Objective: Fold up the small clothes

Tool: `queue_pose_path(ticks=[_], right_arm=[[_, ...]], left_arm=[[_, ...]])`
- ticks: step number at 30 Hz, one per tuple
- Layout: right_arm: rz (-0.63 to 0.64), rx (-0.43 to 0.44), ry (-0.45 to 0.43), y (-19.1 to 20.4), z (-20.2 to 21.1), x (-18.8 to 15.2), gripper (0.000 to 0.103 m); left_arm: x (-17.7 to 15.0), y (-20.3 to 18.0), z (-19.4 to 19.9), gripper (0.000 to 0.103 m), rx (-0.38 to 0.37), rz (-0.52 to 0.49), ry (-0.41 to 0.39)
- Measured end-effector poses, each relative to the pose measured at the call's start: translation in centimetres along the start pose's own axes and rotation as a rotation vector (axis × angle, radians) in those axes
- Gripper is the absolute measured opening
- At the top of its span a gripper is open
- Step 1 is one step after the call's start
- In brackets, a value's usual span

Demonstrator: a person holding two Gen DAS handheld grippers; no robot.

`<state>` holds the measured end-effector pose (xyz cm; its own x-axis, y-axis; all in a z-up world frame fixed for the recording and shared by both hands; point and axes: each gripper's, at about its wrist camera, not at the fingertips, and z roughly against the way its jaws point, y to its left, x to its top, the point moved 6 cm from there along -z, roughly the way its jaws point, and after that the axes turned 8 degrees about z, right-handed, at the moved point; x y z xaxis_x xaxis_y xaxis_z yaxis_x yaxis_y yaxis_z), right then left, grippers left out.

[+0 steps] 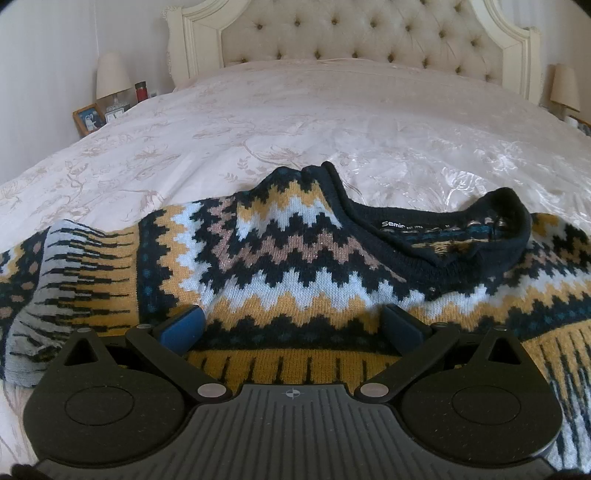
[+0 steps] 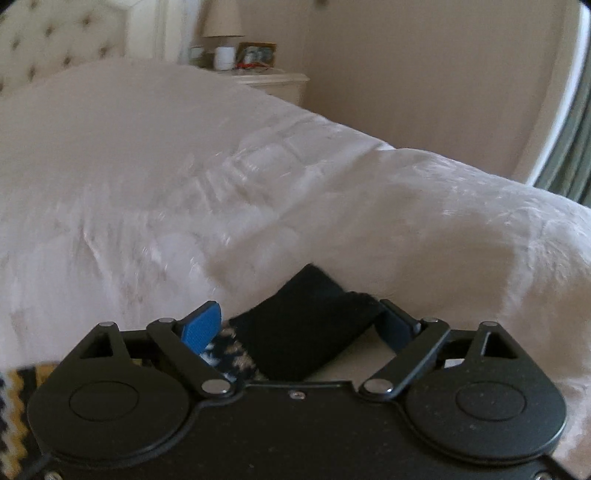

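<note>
both tongs, left gripper and right gripper, are hanging released over a thick floppy sweater; dark cuff at right's 12 o'clock looks grabbable.

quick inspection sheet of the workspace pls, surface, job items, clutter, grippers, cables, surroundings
surface: bed under a pale floral bedspread, lightly wrinkled.
job's things: patterned sweater spread across the near edge, collar and label up; its dark cuff shows in the right wrist view.
clutter: nothing seen on the bed besides the sweater.
grippers: left gripper open over the sweater's chest; right gripper open, fingers either side of the cuff, contact unclear.
cables: nothing seen.
surroundings: tufted headboard; lamp, red bottle and photo frame on one side; second lamp on a nightstand on the other.
</note>
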<state>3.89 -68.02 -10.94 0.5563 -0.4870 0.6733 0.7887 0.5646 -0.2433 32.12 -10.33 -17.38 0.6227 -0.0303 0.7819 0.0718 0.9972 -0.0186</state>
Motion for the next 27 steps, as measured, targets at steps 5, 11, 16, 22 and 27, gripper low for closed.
queue_pose_path(ticks=[5, 11, 16, 22, 27], right_arm=[[-0.071, 0.092, 0.034, -0.4, 0.2, -0.7, 0.021], [-0.128, 0.204, -0.008, 0.2, 2.9, -0.5, 0.018], [-0.108, 0.291, -0.079, 2.5, 6.2, 0.5, 0.017], [-0.064, 0.461, -0.150, 7.1, 12.0, 2.0, 0.017], [0.008, 0.607, -0.198, 12.1, 17.0, 2.7, 0.017]], left_arm=[[0.0, 0.0, 0.0, 0.103, 0.000, 0.000, 0.000], [0.0, -0.1, 0.0, 0.103, -0.002, 0.001, 0.002], [0.1, 0.0, -0.1, 0.103, -0.006, 0.002, 0.012], [0.9, 0.2, -0.3, 0.103, -0.032, -0.011, 0.076], [2.8, 2.0, 1.7, 0.090, -0.071, -0.014, 0.156]])
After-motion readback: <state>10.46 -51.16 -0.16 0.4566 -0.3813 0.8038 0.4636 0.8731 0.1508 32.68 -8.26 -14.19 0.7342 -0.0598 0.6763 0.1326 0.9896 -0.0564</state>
